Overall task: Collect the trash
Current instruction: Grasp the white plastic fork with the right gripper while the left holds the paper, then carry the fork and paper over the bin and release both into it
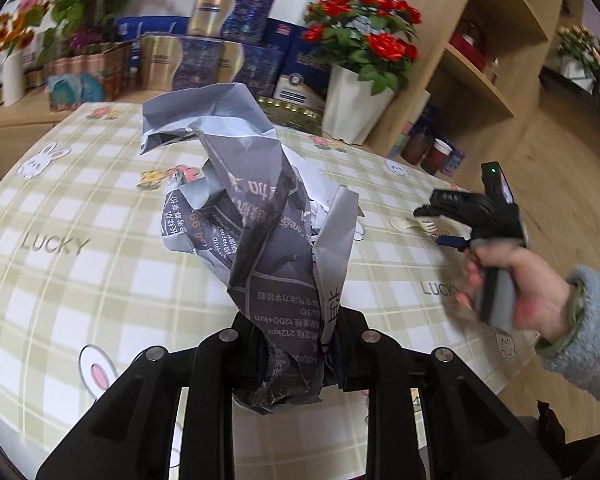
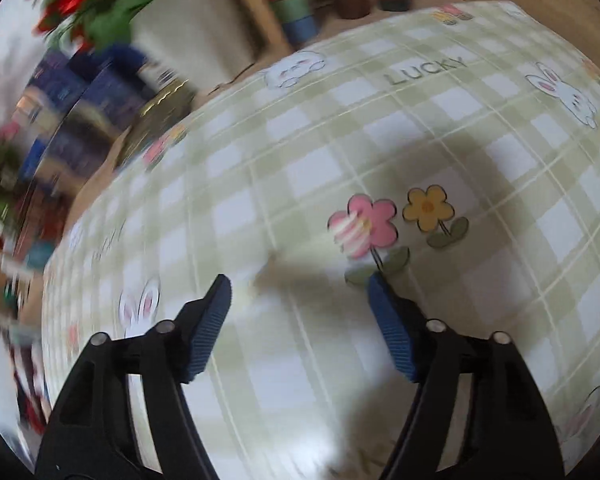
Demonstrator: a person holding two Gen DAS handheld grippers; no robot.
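Left hand-held gripper (image 1: 296, 360) pinches a crumpled newspaper (image 1: 260, 216) at the lower centre of its view, lifted above the checked table (image 1: 80, 248). Right hand-held gripper (image 2: 300, 296) stands spread and empty over the table; in the left view it sits at the right edge, held by a hand (image 1: 532, 296). Red flowers (image 1: 364, 36) stand upper right.

I read "LUCKY" on the checked tablecloth (image 1: 80, 220) at nine o'clock and again near four o'clock by my right hand (image 1: 540, 300). The crumpled newspaper (image 1: 268, 248) shows "4.99", "HUD", "1200+km" and "212km", upside down or sideways; its Chinese characters I can't make out.
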